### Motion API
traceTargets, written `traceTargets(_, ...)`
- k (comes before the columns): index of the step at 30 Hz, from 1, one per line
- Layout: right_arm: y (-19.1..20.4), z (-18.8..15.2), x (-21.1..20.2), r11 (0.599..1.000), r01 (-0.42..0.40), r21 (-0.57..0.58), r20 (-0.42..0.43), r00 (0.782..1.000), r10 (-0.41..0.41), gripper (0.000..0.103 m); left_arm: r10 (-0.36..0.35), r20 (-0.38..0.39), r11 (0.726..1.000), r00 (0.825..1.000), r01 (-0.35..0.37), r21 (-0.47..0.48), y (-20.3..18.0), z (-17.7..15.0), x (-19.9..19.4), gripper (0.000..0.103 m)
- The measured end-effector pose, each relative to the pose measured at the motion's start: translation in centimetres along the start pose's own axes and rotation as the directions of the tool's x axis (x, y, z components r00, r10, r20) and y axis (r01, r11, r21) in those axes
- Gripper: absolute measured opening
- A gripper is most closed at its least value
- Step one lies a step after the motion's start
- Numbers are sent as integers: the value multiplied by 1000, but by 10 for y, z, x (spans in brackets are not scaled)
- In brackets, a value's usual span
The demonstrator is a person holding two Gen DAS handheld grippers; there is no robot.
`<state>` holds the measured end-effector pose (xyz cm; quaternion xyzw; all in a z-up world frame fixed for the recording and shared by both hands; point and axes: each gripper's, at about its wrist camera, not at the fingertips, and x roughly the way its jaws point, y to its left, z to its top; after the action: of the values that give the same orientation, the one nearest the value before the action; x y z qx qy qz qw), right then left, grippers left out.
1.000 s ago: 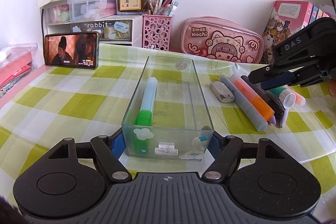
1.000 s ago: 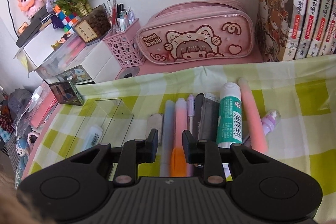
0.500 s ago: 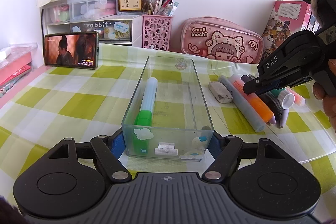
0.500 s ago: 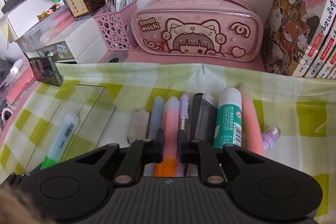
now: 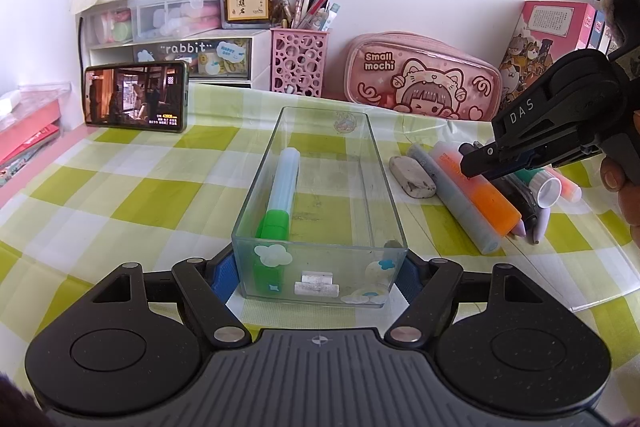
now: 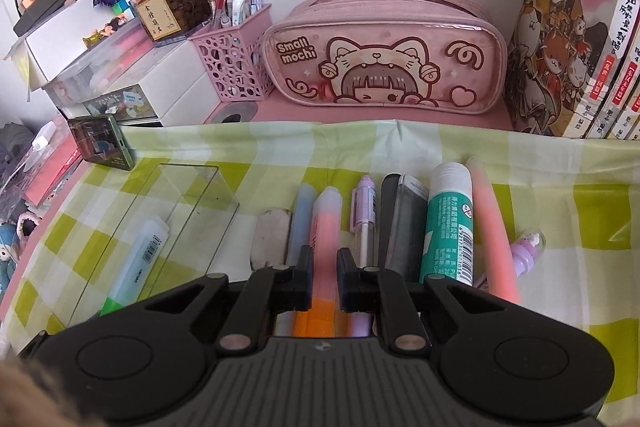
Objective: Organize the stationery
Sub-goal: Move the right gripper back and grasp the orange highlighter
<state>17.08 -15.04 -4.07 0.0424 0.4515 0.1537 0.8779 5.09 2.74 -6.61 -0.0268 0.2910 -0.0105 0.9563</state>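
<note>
A clear plastic box (image 5: 380, 183) stands on the checked cloth, and my left gripper (image 5: 320, 277) is shut on its near end, blue pads against both side walls. Inside it lies a green-capped highlighter (image 5: 280, 195). To the right of the box a row of stationery lies on the cloth. My right gripper (image 6: 325, 263) points down over that row and is shut on the orange highlighter (image 6: 328, 219), which lies among the others. The left wrist view shows the right gripper (image 5: 476, 163) over the orange highlighter (image 5: 492, 205), held by a hand.
The row also holds an eraser (image 6: 270, 237), a blue-grey highlighter (image 6: 302, 211), a purple pen (image 6: 365, 211), a glue stick (image 6: 450, 227) and a pink highlighter (image 6: 490, 227). Behind stand a pink pencil case (image 6: 384, 63), a pen cup (image 6: 236, 67), books (image 6: 572, 47) and a phone (image 5: 134, 97).
The right gripper's jaws have narrowed from a wide gap to a close fit on the orange highlighter, and it has tilted a little over the row. The left gripper and box have not moved.
</note>
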Motion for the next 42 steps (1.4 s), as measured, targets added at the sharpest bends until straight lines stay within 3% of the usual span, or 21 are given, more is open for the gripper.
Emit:
traceTargets(29,-8,-1,-25,977,-82,195,100,993,64,10,0,0,1000,1000,0,0,0,0,0,74)
traceTargets(42,14,-14,-7,997,-45,65,47,998,42,7,0,0,1000,1000,0,0,0,0,0,74)
